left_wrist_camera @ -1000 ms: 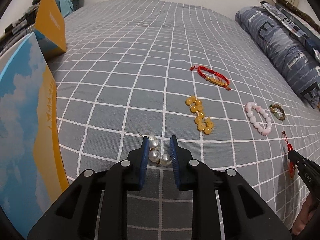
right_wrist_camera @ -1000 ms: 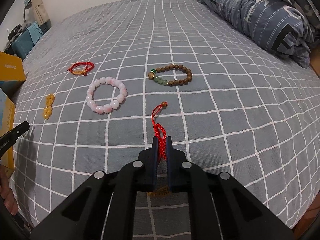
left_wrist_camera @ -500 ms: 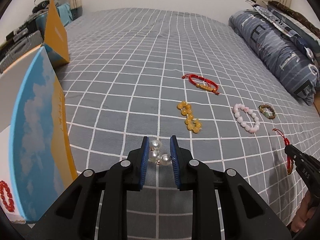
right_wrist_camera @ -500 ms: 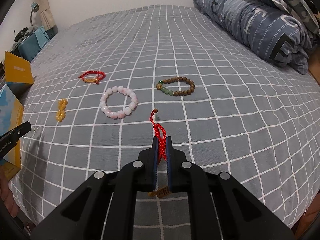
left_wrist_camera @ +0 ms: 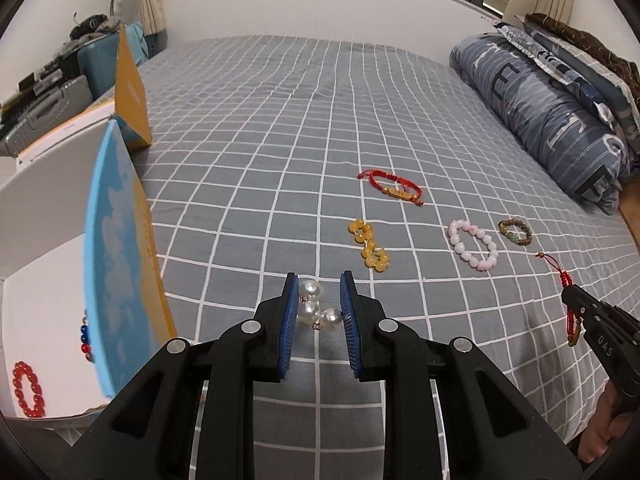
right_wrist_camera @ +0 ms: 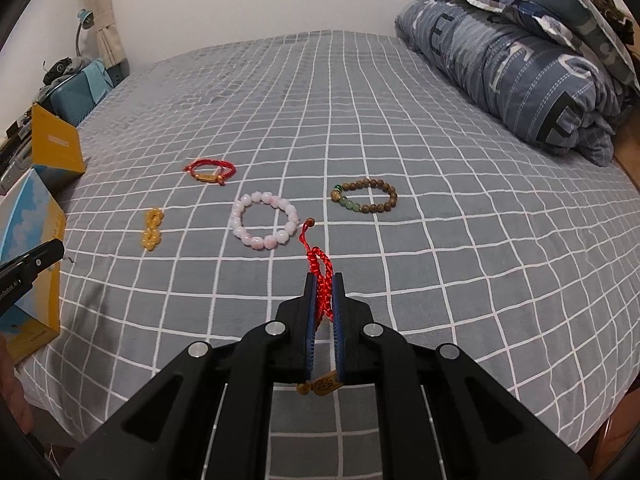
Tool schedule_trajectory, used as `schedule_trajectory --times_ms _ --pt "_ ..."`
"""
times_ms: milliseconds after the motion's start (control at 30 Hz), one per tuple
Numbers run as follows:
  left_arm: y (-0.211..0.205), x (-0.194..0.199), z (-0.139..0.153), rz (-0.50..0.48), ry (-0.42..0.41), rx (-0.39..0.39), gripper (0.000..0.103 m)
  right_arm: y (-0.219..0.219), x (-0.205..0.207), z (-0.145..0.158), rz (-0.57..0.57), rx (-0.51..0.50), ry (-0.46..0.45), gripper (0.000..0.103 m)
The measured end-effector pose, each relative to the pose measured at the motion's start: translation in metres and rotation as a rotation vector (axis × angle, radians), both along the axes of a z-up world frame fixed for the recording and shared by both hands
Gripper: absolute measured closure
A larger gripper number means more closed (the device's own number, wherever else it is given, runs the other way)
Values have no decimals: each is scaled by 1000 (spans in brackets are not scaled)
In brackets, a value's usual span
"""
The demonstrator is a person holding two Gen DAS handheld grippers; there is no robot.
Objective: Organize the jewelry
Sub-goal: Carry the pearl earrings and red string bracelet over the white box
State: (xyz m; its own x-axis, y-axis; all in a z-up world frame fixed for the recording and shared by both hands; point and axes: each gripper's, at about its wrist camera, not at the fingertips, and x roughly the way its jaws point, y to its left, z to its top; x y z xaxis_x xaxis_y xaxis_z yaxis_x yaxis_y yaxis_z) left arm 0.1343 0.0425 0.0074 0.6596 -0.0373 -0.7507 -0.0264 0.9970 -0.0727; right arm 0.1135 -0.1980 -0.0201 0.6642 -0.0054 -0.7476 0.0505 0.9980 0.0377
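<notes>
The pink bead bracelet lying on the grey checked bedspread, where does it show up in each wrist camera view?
Left wrist view: the pink bead bracelet lies right of centre, beside the brown wooden bead bracelet.
Right wrist view: it lies left of centre, beyond the fingertips.
Shared landmark: the amber bead bracelet, to its left in both views.

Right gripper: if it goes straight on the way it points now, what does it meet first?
Probably the grey checked bedsheet. The right gripper, shut on the red cord bracelet, points down at bare cloth. The pink bead bracelet lies slightly left of that line, though depth is unclear.
</notes>
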Motion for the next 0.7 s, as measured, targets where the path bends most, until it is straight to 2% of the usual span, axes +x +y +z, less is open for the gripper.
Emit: schedule_trajectory --times_ms 400,700 --pt "12 -29 35 16 -48 0 82 18 -20 28 19 -2 -41 96" --pt "37 -50 61 53 -82 8 82 44 -24 52 50 -7 -77 96"
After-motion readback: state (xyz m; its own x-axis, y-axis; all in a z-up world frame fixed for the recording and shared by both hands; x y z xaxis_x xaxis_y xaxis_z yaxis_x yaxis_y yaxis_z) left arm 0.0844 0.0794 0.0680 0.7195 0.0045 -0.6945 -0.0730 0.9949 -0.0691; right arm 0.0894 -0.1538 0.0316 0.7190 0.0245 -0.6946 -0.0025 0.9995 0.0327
